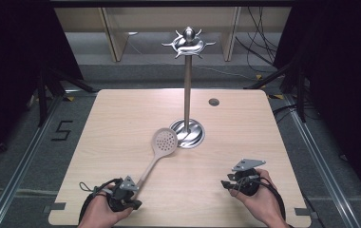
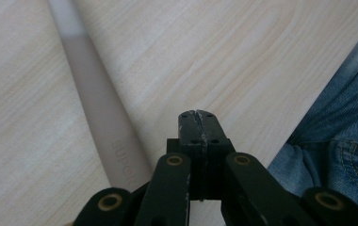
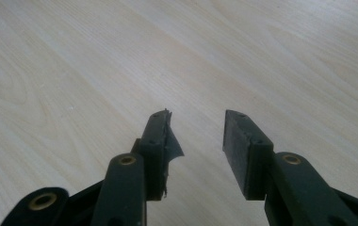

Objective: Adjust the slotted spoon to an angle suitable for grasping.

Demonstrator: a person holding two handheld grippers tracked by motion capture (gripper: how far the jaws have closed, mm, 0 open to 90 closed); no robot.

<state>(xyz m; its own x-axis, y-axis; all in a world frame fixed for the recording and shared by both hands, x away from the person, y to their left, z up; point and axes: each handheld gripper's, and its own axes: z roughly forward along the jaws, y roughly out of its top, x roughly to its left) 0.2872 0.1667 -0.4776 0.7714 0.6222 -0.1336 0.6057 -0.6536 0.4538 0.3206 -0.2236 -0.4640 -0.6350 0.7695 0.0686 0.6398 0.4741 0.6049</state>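
Note:
A beige slotted spoon lies on the wooden table, head near the middle, handle running back toward my left gripper. In the left gripper view the handle lies just to the left of my left gripper, whose jaws are pressed together with nothing between them. My right gripper hovers over bare wood at the front right. Its jaws stand apart and empty, and one pad has a torn edge.
A tall metal utensil stand with hooks at its top rises from a round base just right of the spoon's head. A small dark hole marks the table's far side. Blue jeans show past the table's near edge.

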